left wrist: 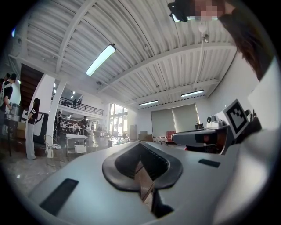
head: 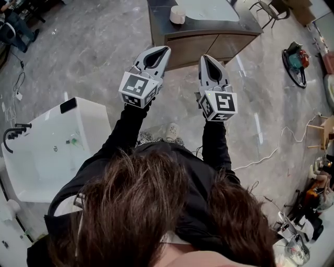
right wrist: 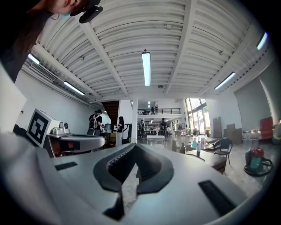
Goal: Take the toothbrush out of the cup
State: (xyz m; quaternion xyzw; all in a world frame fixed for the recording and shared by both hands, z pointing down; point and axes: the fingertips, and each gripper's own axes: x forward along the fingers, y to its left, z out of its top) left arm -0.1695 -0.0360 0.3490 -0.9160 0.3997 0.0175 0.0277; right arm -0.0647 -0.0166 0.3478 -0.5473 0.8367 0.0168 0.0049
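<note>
Your own hair [head: 141, 208] fills the lower part of the head view and covers whatever lies close under you. The toothbrush cannot be made out in any view. The only sign of it is the white cup [head: 177, 14], small and close to the top edge of the head view, too far off to show what stands in it. The cup rests on the table [head: 224, 46], just beside a white basin [head: 209, 8] that the top edge cuts off.

Your left tool [head: 165, 50] is closed with nothing between its jaws, its ridged pads meeting in its own view. Your right tool [head: 205, 57] is closed and empty in the same way. Both point level, side by side, on your black sleeves [head: 214, 141].

The cup lies ahead of both tips and apart from them, between the lines the two tools point along and a little nearer the left tool's. In the right gripper view a table with small bottles sits to the right of the jaws, too small to tell apart. A white bathtub [head: 57, 146] stands off to the left of the left tool.
</note>
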